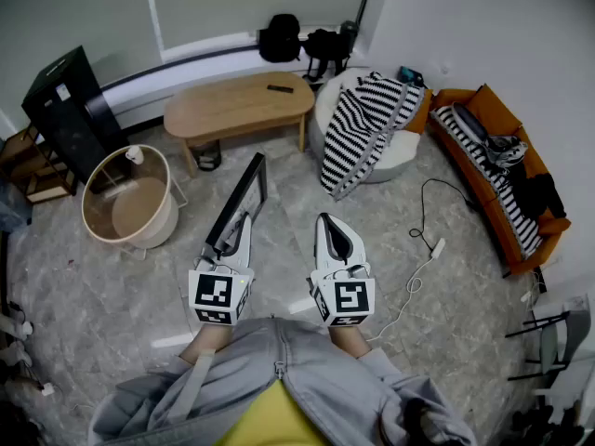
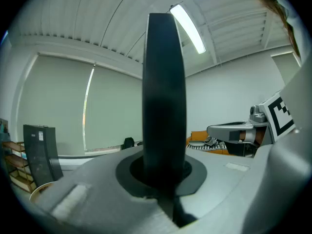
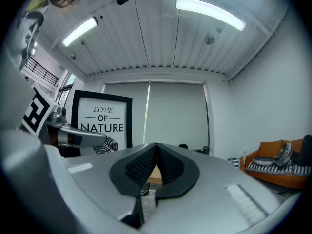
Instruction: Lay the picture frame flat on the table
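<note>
A black picture frame (image 1: pixel 238 202) is held upright in the air over the floor, edge toward me. My left gripper (image 1: pixel 242 227) is shut on its lower edge. In the left gripper view that edge shows as a dark vertical bar (image 2: pixel 164 91) clamped between the jaws of the left gripper (image 2: pixel 163 175). The right gripper view shows the picture frame (image 3: pixel 103 123) from the front, printed with "LOVE OF NATURE", and the left gripper (image 3: pixel 73 133) beside it. My right gripper (image 1: pixel 327 223) hangs to the right of the frame, apart from it. The right gripper (image 3: pixel 155 165) is shut with nothing in it.
A low oval wooden table (image 1: pixel 240 106) stands ahead, with a small dark remote (image 1: pixel 280 88) on it. A round tub table (image 1: pixel 127 199) is at the left and a black cabinet (image 1: pixel 70 100) behind it. A white pouf with a striped blanket (image 1: pixel 367 128), an orange sofa (image 1: pixel 502 179) and a floor cable (image 1: pixel 423 249) lie to the right.
</note>
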A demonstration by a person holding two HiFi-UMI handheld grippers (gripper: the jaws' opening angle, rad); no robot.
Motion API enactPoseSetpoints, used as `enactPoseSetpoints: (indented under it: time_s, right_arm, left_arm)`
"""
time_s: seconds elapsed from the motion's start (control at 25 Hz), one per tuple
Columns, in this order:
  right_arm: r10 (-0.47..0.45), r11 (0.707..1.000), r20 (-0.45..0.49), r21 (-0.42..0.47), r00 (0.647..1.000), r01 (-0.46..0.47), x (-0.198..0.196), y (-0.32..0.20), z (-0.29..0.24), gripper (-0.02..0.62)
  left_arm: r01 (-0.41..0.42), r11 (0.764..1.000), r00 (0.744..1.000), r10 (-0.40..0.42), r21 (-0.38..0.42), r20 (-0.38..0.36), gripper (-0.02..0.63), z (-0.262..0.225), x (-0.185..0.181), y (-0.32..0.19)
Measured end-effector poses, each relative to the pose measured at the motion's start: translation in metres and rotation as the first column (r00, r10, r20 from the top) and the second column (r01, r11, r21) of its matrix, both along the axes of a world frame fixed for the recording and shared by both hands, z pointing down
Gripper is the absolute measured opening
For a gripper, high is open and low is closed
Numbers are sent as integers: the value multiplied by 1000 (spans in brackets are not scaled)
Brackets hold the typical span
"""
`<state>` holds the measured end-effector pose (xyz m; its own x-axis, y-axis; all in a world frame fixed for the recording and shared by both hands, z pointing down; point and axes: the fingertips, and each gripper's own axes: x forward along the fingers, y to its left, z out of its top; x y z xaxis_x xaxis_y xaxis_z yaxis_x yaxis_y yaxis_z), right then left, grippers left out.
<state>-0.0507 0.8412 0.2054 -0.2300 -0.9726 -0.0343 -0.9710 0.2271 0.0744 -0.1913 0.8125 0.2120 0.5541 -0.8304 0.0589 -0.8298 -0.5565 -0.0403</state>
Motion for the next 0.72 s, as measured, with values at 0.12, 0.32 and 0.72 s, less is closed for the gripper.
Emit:
enactPoseSetpoints:
  time_s: [0.12,0.32,0.72]
  right_arm:
    - [-1,1000,-4,-1,1000,1,8,-1,4,0]
    - [-7,1000,26,12,1000,7,17,-12,7,2]
    - [1,1000,19,-5,1000,-1,23,-101,29,2]
  left_arm:
    - [3,1000,1000,-3,-3,-4,11,4,8,-1]
    - [2,1000,1000,-2,-14,7,11,11,16,-14]
    - [-9,1000,1000,8,-21,-11,11,33,23,-105]
